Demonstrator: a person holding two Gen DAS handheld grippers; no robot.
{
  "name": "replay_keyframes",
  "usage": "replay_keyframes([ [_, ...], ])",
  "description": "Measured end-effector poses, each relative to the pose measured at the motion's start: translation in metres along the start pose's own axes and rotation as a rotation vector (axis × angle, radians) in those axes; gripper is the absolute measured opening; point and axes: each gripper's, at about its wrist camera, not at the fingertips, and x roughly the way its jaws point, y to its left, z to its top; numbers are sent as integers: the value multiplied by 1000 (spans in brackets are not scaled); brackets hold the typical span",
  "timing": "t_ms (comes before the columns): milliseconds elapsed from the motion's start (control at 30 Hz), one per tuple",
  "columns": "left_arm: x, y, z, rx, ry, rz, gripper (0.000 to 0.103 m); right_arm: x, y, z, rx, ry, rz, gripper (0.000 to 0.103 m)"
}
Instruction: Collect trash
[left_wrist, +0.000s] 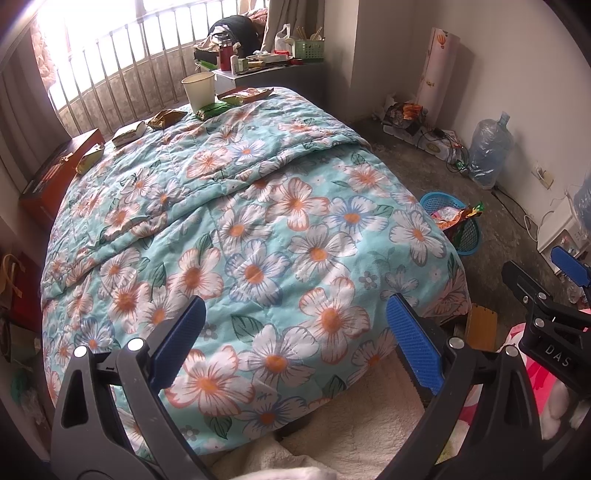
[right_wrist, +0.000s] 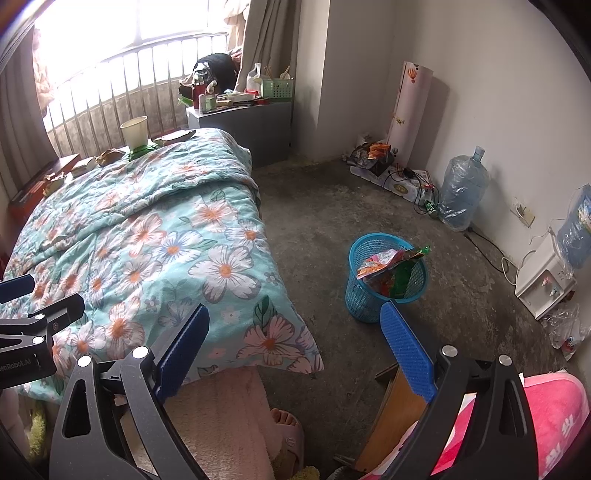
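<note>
Both tools – left, right – wide open, holding nothing; wrappers and cup sit on the bed's far end, basket right.

Window blown out, strong backlight; fisheye edges warped, dark

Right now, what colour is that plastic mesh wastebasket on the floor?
Blue plastic mesh wastebasket, with snack wrappers inside; clearest in the right wrist view.

Turquoise quilt with white-and-orange flowers — blue mesh basket, cream paper cup, grey floor.
</note>
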Motion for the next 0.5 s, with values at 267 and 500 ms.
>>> replay_keyframes([
  [267, -1, 1, 0, -2, -3, 2, 94, 0, 0, 0, -1, -2, 1, 91],
  [500, -2, 2, 0, -4, -3, 1, 94, 0, 0, 0, -1, -2, 0, 91],
])
